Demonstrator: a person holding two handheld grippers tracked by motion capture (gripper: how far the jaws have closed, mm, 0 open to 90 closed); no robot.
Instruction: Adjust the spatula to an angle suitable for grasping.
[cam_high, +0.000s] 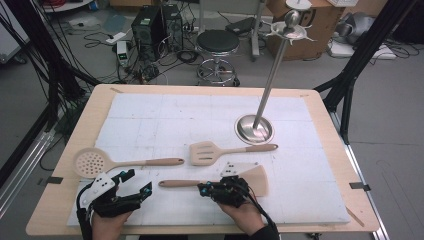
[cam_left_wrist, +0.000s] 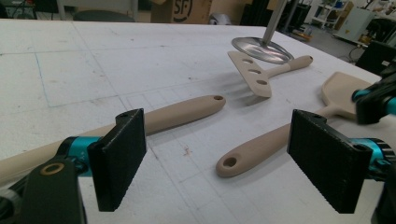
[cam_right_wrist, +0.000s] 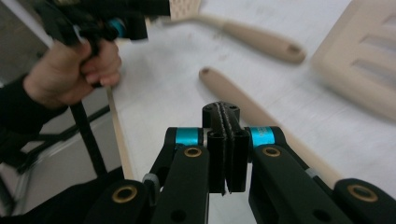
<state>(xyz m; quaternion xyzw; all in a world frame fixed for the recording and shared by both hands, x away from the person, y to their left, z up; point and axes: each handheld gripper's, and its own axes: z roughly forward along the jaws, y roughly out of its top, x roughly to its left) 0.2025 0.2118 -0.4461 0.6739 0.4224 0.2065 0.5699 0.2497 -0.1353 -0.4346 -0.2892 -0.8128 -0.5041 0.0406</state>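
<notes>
**Both grippers low at the near edge, nothing held**

R gripper (cam_right_wrist: 226, 154): jaws pressed flat together, pad to pad, nothing between. It sits right over the handle of the flat turner (cam_high: 220, 183), which lies just beyond it, blade to the right.

L gripper (cam_left_wrist: 219, 163): jaws spread wide, empty. Between the pads, further off on the mat, the turner's handle end w/ its hang hole; the skimmer (cam_high: 117, 162) handle passes behind the left pad. In the high view the L gripper is just below the skimmer, apart from it.

Further out: slotted spatula (cam_high: 225, 151) mid-mat, then the steel stand (cam_high: 255, 128) w/ upright pole. All on the white mat (cam_high: 165, 120).
</notes>
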